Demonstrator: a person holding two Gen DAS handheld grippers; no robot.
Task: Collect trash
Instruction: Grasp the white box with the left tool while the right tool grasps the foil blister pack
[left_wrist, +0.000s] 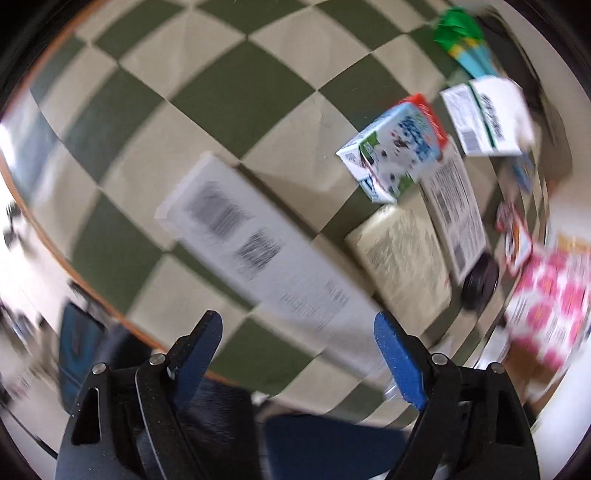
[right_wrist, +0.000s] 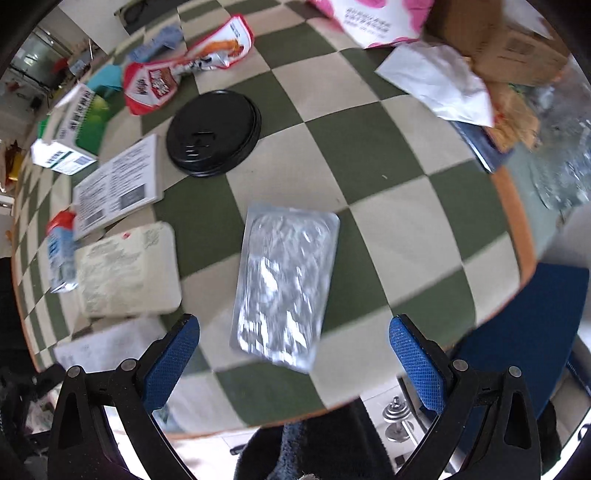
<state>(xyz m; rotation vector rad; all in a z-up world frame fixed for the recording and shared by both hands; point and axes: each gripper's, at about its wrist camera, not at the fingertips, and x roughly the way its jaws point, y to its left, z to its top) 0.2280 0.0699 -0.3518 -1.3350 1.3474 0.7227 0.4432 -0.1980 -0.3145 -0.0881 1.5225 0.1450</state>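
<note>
Left wrist view
Left tool (left_wrist: 297, 332): released, fingers spread wide, nothing between them.
Long white box (left_wrist: 258, 243): blurred, lying flat just ahead of the tool, running from between the fingertips away to the upper left.
Cream packet (left_wrist: 400, 258): ahead and right of the tool, beside the long box.
Milk carton (left_wrist: 393, 147): farther ahead to the right, tipped on its side.
Pink-patterned bag (left_wrist: 550, 302): far right of the tool.
Desk (left_wrist: 221, 74): green and cream checked cloth.

Right wrist view
Right tool (right_wrist: 293, 343): released, fingers apart, gripping nothing.
Clear plastic pack (right_wrist: 284, 284): flat on the desk just ahead, its near end between the fingertips, touching neither.
Black lid (right_wrist: 212, 133): well ahead, slightly left.
Red snack bag (right_wrist: 177, 77): beyond the lid, left.
White paper bag (right_wrist: 439, 81): ahead, far right.
</note>
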